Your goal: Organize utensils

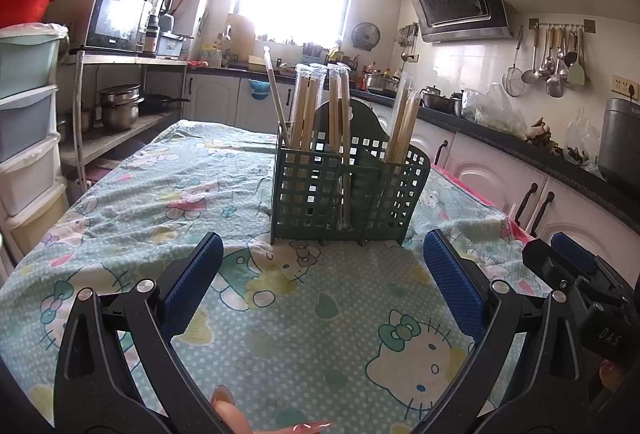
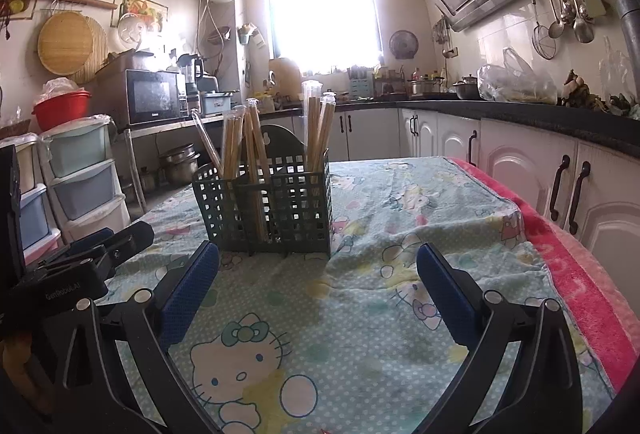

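A dark green lattice utensil holder (image 1: 348, 194) (image 2: 272, 206) stands upright on the table. Several wrapped wooden chopsticks (image 1: 308, 106) (image 2: 316, 126) stand in its compartments, spread left, middle and right. My left gripper (image 1: 324, 254) is open just in front of the holder, nothing between its blue pads. My right gripper (image 2: 318, 262) is also open, short of the holder and a little to its right, holding nothing. The right gripper (image 1: 576, 274) shows at the right edge of the left wrist view. The left gripper (image 2: 92, 250) appears at the left of the right wrist view.
The table carries a mint cartoon-cat cloth (image 1: 280, 314) (image 2: 320, 334) over a pink blanket (image 2: 580, 266). White cabinets (image 2: 560, 178) and a dark counter run along the right. Plastic drawers (image 1: 28, 122) and a metal shelf with pots (image 1: 120, 110) stand left. A person's fingertips (image 1: 228, 406) show below.
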